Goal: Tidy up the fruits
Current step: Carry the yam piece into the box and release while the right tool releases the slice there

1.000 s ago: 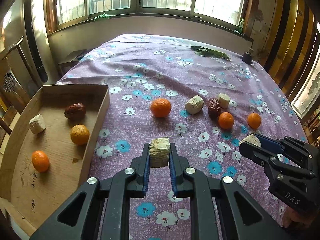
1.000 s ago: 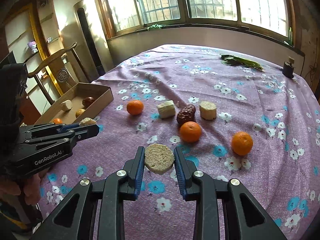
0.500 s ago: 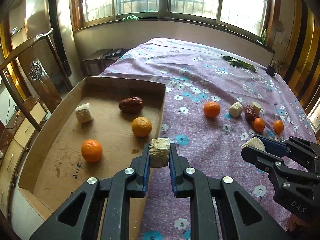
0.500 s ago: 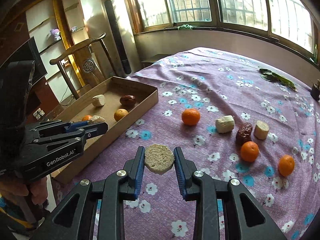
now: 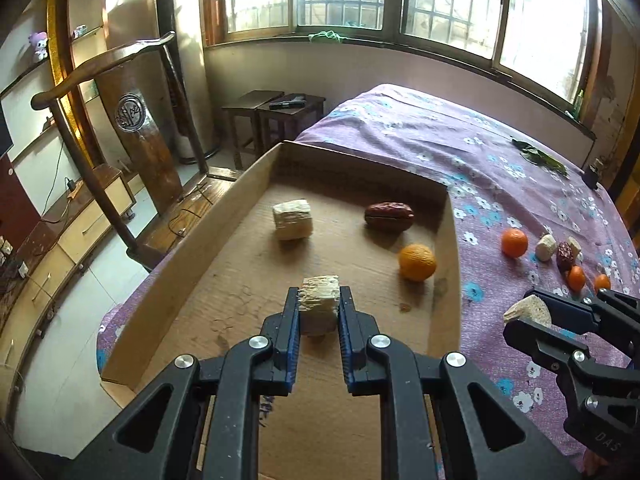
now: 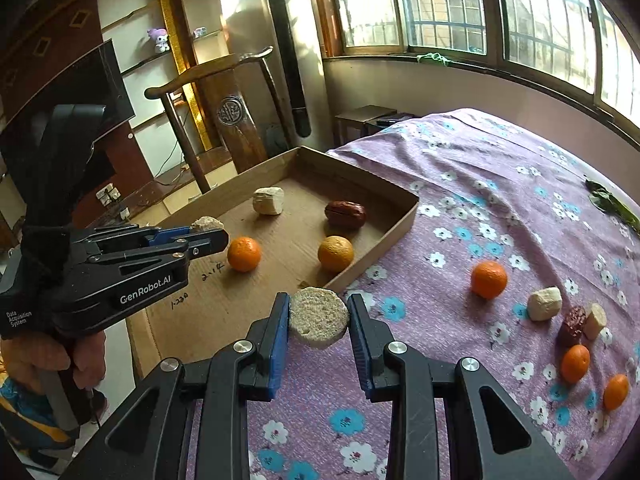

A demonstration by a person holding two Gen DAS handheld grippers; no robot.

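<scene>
My left gripper [image 5: 319, 293] is shut on a pale fibrous chunk [image 5: 319, 312] and hovers over the floor of the cardboard tray [image 5: 451, 240]. In the tray lie another pale chunk [image 5: 292, 219], a red date [image 5: 389, 217] and an orange [image 5: 417, 262]; the right wrist view shows a second orange [image 6: 244, 254] there. My right gripper [image 6: 319, 299] is shut on a round pale chunk [image 6: 319, 318], above the flowered cloth just outside the tray's near wall [image 6: 376, 248]. On the cloth lie an orange [image 6: 488, 279], a pale chunk [image 6: 544, 304], a date [image 6: 572, 322] and more fruit.
A wooden chair [image 5: 104, 76] and dark stools [image 5: 276, 108] stand beyond the tray's left side, off the bed. A green leaf [image 6: 608, 200] lies at the cloth's far right. A person's hand [image 6: 86, 364] grips the left tool's handle.
Both grippers have swung left with their chunks still held. The left one has gone from above the cloth to above the tray; the right one has come up beside the tray's wall.
</scene>
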